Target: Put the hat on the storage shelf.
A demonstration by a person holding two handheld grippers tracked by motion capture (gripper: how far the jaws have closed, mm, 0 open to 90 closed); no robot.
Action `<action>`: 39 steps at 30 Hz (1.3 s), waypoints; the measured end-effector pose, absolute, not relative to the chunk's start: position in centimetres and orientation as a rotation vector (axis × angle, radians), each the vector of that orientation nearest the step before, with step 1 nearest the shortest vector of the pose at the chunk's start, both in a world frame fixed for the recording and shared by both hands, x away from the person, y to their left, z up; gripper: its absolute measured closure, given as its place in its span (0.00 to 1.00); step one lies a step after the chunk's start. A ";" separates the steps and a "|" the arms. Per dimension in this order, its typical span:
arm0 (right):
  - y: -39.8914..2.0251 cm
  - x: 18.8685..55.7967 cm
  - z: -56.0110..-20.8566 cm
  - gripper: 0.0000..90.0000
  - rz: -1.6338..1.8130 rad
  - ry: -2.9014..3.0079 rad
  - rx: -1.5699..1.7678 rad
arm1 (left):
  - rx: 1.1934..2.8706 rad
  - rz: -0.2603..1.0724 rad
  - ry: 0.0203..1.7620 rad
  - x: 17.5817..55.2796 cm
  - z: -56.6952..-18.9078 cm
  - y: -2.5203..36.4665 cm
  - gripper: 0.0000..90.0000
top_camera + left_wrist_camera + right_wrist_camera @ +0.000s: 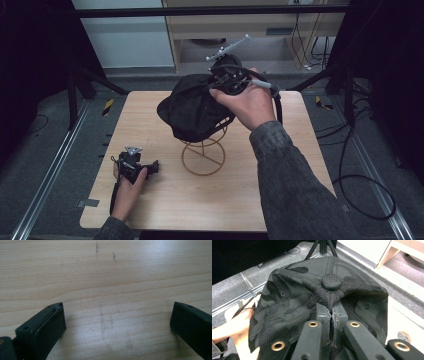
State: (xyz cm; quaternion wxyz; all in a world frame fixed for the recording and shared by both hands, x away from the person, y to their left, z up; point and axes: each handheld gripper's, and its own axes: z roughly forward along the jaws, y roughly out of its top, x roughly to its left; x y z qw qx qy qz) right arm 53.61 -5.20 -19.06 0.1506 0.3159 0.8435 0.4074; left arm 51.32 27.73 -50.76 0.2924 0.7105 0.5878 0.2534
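Observation:
A black camouflage cap [192,107] hangs over the top of a gold wire stand [203,155] in the middle of the wooden table [150,110]. My right gripper [227,77] is above the stand, shut on a fold of the cap's crown. In the right gripper view the two jaws pinch the cap [294,305] fabric just below its top button [332,281]. My left gripper [136,165] rests low at the table's front left, held in a hand. Its jaws stand wide apart over bare wood [107,290], with nothing between them.
Metal rails run along both sides of the table on the floor. Black tripod legs stand behind the table at left and right. Cables lie on the floor at the right. A light cabinet stands at the back.

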 end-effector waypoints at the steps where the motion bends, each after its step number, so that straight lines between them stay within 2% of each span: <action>1: -5.1 53.6 -19.3 0.97 1.157 2.433 0.907 | 1.893 0.675 1.566 51.3 -50.8 27.7 0.00; 39: -7.4 54.1 -22.8 0.97 1.125 2.503 0.970 | 1.896 0.674 1.565 51.3 -50.8 27.7 0.00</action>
